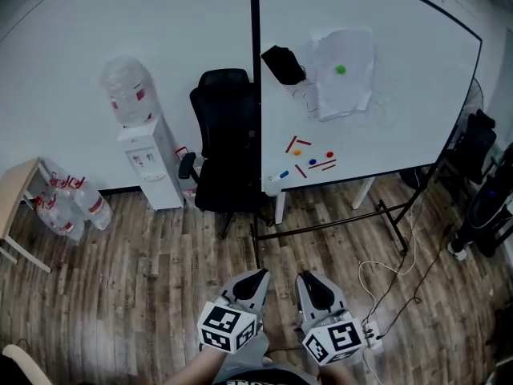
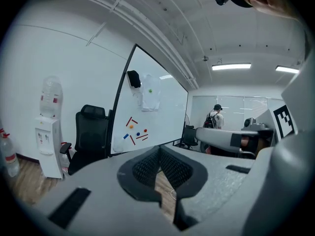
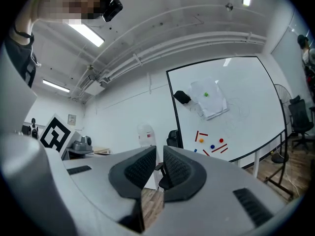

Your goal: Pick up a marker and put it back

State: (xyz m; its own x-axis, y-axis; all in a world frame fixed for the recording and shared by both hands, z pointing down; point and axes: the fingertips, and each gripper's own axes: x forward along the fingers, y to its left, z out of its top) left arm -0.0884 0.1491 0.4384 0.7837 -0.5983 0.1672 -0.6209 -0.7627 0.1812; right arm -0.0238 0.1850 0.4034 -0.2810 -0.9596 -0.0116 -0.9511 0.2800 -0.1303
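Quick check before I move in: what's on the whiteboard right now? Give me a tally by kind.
Red sticks: 5
Round magnets: 4 (orange, blue, red, green)
Blue-tipped marker: 1
Black eraser: 1
Paper sheet: 1
Total: 12

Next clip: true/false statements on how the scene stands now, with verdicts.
1. The right hand-held gripper grips something. False: its jaws are shut on nothing.
2. A black office chair stands by the left edge of the whiteboard. True.
3. The water dispenser has a bare top. False: a bottle sits on it.
4. A green magnet sits on the paper on the whiteboard. True.
5. The left hand-held gripper touches the whiteboard. False: it hangs over the floor, well short of it.
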